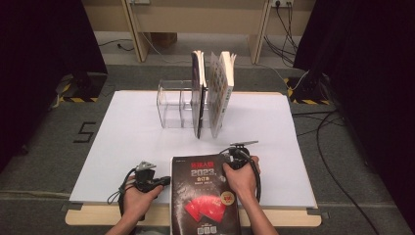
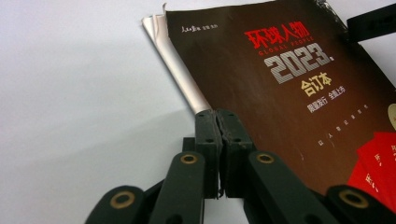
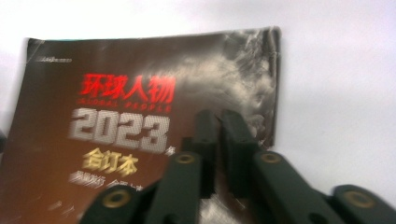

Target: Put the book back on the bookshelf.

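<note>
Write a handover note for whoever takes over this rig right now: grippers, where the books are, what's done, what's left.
Left gripper: shut, empty, tips at the left edge of the dark 2023 volume.
Right gripper: jaws a slit apart over the volume's right part, nothing between them that I can see.
The volume lies flat, cover up, at the near edge of the white table sheet.
Two books stand upright at the right end of the clear rack; compartments to their left look free.
Left, as it looks: lift the volume and stand it in the rack.
</note>
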`<state>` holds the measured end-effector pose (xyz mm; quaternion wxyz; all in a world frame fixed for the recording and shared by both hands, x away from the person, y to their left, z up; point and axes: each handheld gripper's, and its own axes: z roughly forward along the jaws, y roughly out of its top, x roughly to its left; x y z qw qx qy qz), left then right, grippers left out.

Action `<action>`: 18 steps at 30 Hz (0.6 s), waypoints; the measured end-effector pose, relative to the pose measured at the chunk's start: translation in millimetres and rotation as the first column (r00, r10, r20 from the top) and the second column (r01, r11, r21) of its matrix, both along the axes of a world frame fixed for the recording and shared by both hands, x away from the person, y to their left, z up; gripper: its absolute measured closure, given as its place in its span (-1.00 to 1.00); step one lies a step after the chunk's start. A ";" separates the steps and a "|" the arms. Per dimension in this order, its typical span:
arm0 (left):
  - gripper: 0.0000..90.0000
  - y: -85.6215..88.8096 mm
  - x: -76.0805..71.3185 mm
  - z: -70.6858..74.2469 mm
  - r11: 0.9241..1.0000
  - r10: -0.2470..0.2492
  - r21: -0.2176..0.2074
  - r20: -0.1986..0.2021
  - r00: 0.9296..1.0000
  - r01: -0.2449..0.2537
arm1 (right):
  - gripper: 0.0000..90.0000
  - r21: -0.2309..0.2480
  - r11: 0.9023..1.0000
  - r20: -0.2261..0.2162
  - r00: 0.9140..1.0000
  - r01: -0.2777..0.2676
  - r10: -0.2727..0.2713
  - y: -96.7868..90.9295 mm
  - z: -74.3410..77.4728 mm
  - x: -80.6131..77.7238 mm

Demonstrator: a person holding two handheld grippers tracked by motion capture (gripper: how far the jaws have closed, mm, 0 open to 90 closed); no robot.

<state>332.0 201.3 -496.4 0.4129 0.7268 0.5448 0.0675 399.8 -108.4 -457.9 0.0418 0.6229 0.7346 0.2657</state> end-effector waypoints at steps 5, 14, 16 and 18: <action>0.79 3.4 -2.8 6.1 1.000 0.010 -0.017 0.035 0.999 -0.009 | 0.63 0.019 1.000 0.044 0.999 0.016 -0.017 -15.2 2.5 11.3; 0.54 -1.5 -7.9 11.7 1.000 -0.014 -0.008 0.097 0.995 0.015 | 0.47 0.054 0.999 0.040 0.999 0.008 -0.010 -18.7 -4.8 31.7; 0.52 -2.4 -8.2 11.9 1.000 -0.020 -0.006 0.100 0.995 0.020 | 0.47 0.052 0.999 0.044 0.999 0.001 -0.004 -18.2 -5.2 33.0; 0.52 -4.5 -8.5 12.5 1.000 -0.031 0.000 0.103 0.994 0.031 | 0.44 0.071 0.997 0.034 0.999 0.006 -0.008 -17.6 -6.8 38.5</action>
